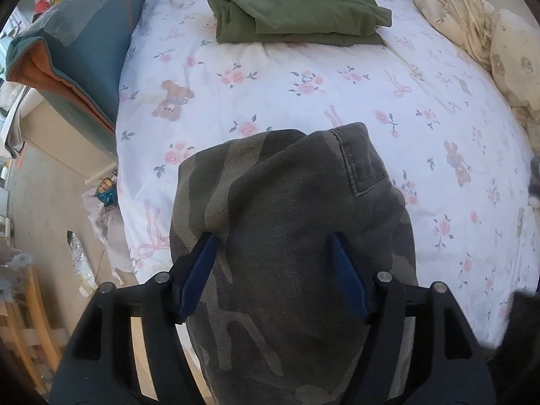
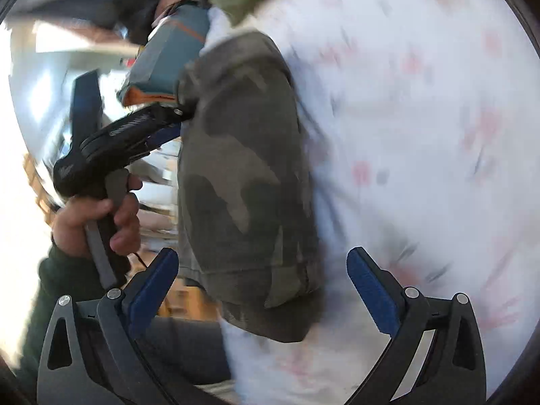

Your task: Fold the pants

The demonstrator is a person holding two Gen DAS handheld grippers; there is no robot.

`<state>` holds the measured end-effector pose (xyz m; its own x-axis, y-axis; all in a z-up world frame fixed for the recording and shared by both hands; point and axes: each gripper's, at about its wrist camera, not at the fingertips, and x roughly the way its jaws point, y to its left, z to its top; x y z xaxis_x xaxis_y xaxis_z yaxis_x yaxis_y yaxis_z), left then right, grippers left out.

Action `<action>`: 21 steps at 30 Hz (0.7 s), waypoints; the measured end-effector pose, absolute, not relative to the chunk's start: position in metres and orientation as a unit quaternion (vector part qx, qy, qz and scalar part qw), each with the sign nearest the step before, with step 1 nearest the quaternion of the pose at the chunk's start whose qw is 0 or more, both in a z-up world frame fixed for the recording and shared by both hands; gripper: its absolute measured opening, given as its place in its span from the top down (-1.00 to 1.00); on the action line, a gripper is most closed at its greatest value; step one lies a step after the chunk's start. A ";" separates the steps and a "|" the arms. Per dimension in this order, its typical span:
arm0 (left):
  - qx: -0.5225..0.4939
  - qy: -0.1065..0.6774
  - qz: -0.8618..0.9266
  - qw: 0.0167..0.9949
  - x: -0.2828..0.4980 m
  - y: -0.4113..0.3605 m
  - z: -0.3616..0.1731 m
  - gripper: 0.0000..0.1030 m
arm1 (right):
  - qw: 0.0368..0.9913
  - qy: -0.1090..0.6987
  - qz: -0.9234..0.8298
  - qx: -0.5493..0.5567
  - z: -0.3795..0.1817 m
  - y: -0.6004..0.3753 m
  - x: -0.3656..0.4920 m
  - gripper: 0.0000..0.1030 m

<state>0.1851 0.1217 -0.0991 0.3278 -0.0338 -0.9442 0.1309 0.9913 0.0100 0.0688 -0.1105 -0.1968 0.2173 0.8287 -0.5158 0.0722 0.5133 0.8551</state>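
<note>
- Spread across both views, your bed (image 1: 303, 101) wears a white sheet printed with pink flowers, bows and small bears; the right wrist view of it is blurred.
- Along the bed's left edge you have a folded teal blanket (image 1: 84, 50) with an orange lining, and bare floor (image 1: 44, 209) lies below it.
- At the far end of the sheet sits a folded green garment (image 1: 293, 6), well apart from your work.
- Cream bedding with a bear print (image 1: 479, 30) is bunched at the right edge.
- Your camouflage pants (image 1: 290, 229) lie folded into a thick bundle on the near part of the bed, a seamed pocket corner showing on top.
- Your left gripper (image 1: 273, 246) points steeply down over the bundle; its blue pads stand apart, the pants between them, and the pads look to rest against the cloth rather than pinch it.
- Your right gripper (image 2: 263, 270) has its jaws spread wide, the near end of the pants between them but not touching either pad.
- Your left hand (image 2: 98, 222), in a dark sleeve, wraps the left gripper's handle.
</note>
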 end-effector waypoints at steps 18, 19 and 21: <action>-0.093 0.508 -0.103 0.850 0.178 0.156 -0.061 -0.25 | 0.740 0.478 0.301 0.364 -0.126 -0.135 0.118 0.29; -0.104 0.503 -0.105 0.852 0.179 0.158 -0.058 -0.25 | 0.744 0.479 0.295 0.359 -0.120 -0.153 0.137 0.30; -0.125 0.496 -0.106 0.853 0.180 0.163 -0.055 -0.25 | 0.759 0.484 0.272 0.341 -0.112 -0.193 0.176 0.30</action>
<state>0.1802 0.1632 -0.0546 0.4861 -0.3048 -0.8190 0.0571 0.9463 -0.3183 0.1759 -0.1934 -0.1119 0.3838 0.7426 -0.5489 -0.0823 0.6195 0.7806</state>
